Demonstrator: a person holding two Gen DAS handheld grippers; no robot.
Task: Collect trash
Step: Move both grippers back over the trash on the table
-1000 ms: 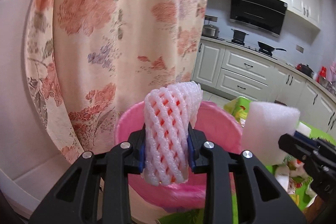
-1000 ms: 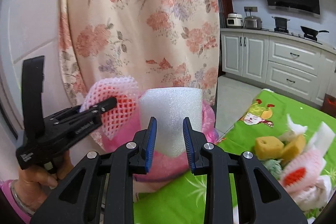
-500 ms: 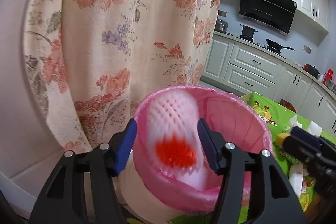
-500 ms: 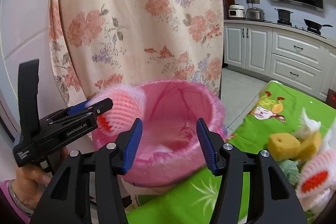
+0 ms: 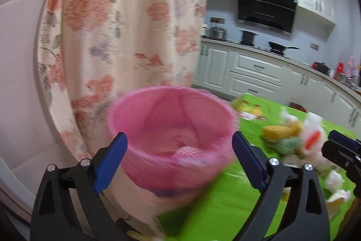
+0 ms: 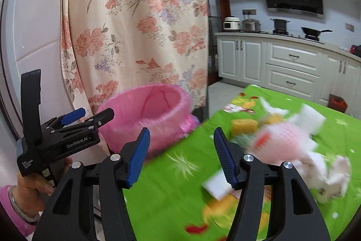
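A bin lined with a pink bag (image 5: 171,119) (image 6: 146,110) stands at the edge of the green tablecloth. A pink foam net (image 5: 187,151) lies inside it. My left gripper (image 5: 178,150) (image 6: 97,113) hovers just in front of the bin, its jaws opening wide with nothing between the pads. My right gripper (image 6: 181,139) (image 5: 336,139) is over the tablecloth to the bin's right, jaws opening and empty. Loose trash lies on the cloth: a yellow sponge (image 6: 244,124) (image 5: 277,130), a pink foam net (image 6: 284,141) and a white foam block (image 6: 309,119).
A flowered curtain (image 5: 126,33) hangs right behind the bin, beside a white wall. The green tablecloth (image 6: 180,173) stretches to the right. Kitchen cabinets (image 6: 291,60) and a stove line the far wall. A hand (image 6: 33,182) holds the left gripper.
The left gripper let go of the foam net and the right let go of the white foam block, both over the bin. Both jaws spread, and both views swung right toward the table.
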